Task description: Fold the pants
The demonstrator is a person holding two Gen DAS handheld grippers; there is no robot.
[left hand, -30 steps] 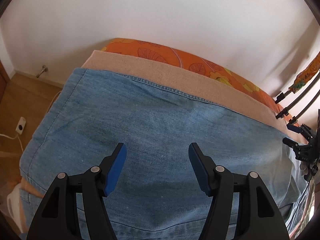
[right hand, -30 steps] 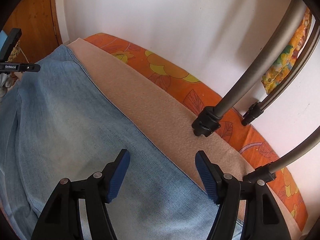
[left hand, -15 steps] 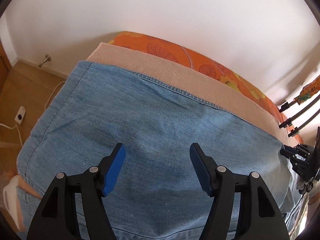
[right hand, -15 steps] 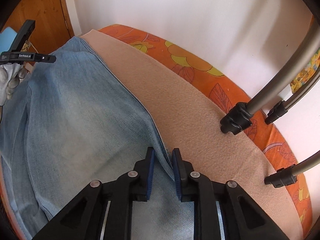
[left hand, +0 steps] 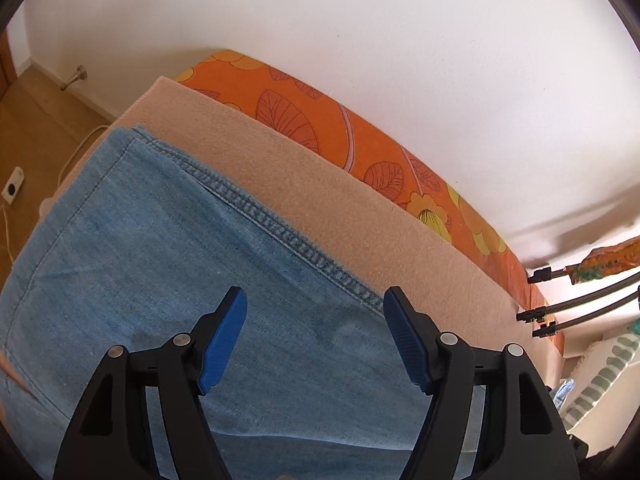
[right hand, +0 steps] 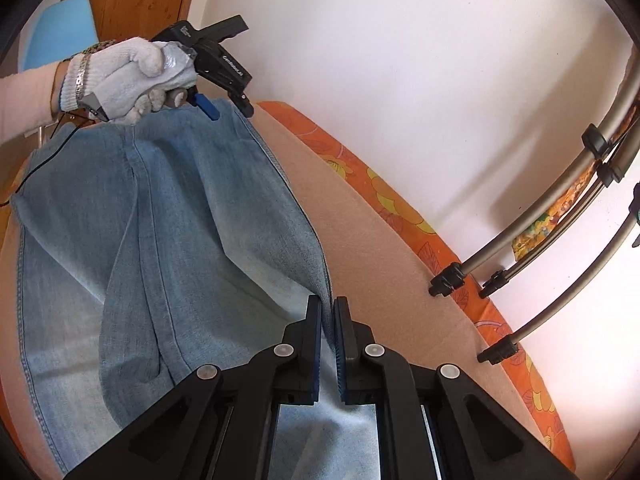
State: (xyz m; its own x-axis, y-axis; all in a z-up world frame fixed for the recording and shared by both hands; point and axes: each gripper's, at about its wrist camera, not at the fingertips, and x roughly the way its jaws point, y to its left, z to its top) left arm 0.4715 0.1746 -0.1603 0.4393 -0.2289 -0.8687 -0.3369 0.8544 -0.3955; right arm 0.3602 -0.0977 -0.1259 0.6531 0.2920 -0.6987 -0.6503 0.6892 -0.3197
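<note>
The blue denim pants (right hand: 168, 240) lie spread over a beige blanket (right hand: 384, 264) on a bed with an orange floral sheet (left hand: 320, 120), which runs along a white wall (left hand: 360, 40).

In the right wrist view, the right hand-held gripper (right hand: 327, 320) has its blue-padded fingers pressed together on the stitched outer seam of the pants at the fabric's far edge, the denim pulled up into a ridge that runs away toward 11 o'clock. At the far end of that ridge, around 10 o'clock, a white knitted glove (right hand: 124, 76) grips the other tool, whose black body carries small white lettering too blurred to read with certainty.

In the left wrist view, the left hand-held gripper (left hand: 316, 320) has its fingers spread wide apart above the denim, with nothing between them; the double-stitched hem seam (left hand: 280, 228) crosses from 10 o'clock down to the right finger's tip.

Grey tripod legs (right hand: 560, 208) with black clamps stand on the blanket and sheet at 3 o'clock in the right view. A white socket strip (left hand: 12, 188) with its cable lies on the wooden floor (left hand: 36, 128) at 9 o'clock in the left view.
</note>
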